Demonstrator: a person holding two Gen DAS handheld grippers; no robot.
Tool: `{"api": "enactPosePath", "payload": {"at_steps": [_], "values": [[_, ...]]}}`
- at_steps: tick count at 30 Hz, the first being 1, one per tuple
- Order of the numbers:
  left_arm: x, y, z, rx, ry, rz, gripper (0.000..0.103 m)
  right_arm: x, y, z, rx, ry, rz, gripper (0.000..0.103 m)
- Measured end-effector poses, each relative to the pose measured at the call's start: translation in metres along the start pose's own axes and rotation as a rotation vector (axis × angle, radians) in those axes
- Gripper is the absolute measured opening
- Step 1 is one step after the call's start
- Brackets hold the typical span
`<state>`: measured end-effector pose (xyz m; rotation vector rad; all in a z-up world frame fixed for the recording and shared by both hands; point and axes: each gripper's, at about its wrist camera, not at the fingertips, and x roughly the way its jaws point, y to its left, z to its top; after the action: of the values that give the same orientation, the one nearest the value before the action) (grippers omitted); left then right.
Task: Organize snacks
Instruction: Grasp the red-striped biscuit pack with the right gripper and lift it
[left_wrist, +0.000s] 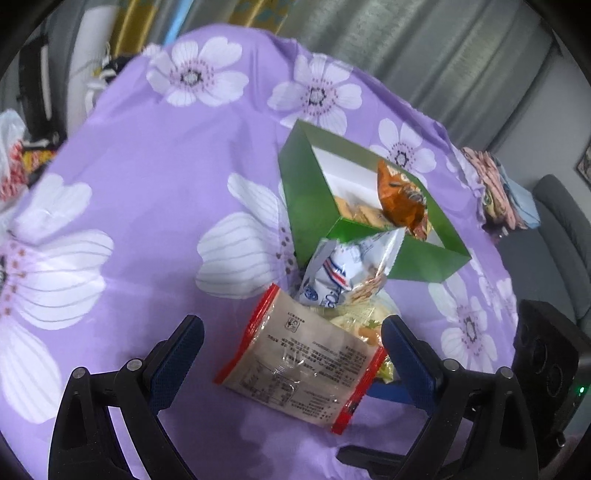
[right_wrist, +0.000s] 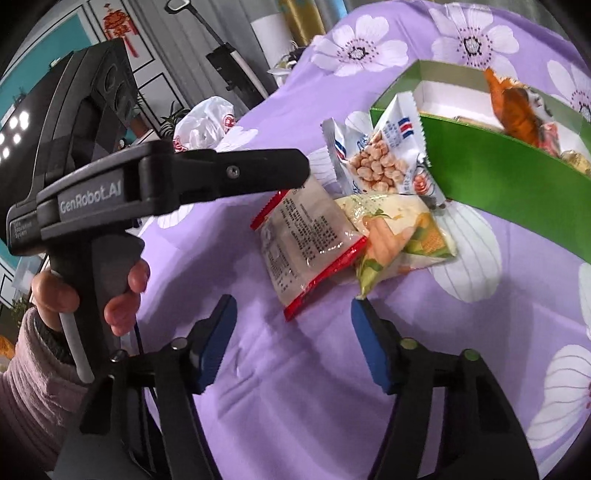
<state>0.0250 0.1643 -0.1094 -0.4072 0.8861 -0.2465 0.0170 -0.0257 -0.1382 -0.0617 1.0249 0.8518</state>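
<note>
Right wrist: three packets (right_wrist: 310, 243) outside box (right_wrist: 498, 177).

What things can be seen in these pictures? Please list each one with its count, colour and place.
cloth: one, purple with white flowers, under everything
box: one, green, open, behind the loose packets
orange packet: one, standing in the box
red-edged packet: one, clear with red ends, on the cloth nearest the grippers
white-blue packet: one, leaning against the box
yellow-green packet: one, partly under the red-edged packet
plastic bag: one, white, at the far cloth edge
folded fabrics: a stack, pink and blue, beyond the box
left gripper: black, blue pads, open, around the red-edged packet
right gripper: same, open, empty
hand: one, on the left gripper's handle
</note>
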Motion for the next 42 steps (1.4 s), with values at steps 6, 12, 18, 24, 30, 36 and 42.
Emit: {"api": "enactPosePath", "payload": {"at_steps": [6, 12, 18, 24, 30, 36, 42], "values": [[0.011, 0.004, -0.008, -0.040, 0.037, -0.059, 0.087, 0.010, -0.010, 0.007, 0.070, -0.004, 0.004, 0.046], [0.012, -0.005, -0.017, -0.026, 0.045, -0.044, 0.050, 0.010, -0.016, 0.006, 0.070, -0.013, 0.014, 0.033], [0.011, -0.008, -0.025, -0.041, 0.060, -0.060, 0.041, 0.006, -0.018, 0.002, 0.039, -0.020, 0.021, 0.027], [0.001, -0.020, -0.038, -0.047, 0.062, -0.107, 0.039, -0.011, -0.019, -0.008, 0.001, -0.029, 0.038, 0.024], [-0.020, -0.048, -0.044, -0.023, 0.027, -0.124, 0.039, -0.043, -0.016, -0.016, -0.038, -0.062, 0.040, 0.019], [-0.033, -0.078, -0.038, 0.034, -0.011, -0.101, 0.039, -0.074, -0.018, -0.019, -0.060, -0.125, 0.028, 0.019], [-0.040, -0.108, -0.028, 0.088, -0.046, -0.104, 0.039, -0.104, -0.024, -0.022, -0.074, -0.193, 0.008, 0.018]]}}
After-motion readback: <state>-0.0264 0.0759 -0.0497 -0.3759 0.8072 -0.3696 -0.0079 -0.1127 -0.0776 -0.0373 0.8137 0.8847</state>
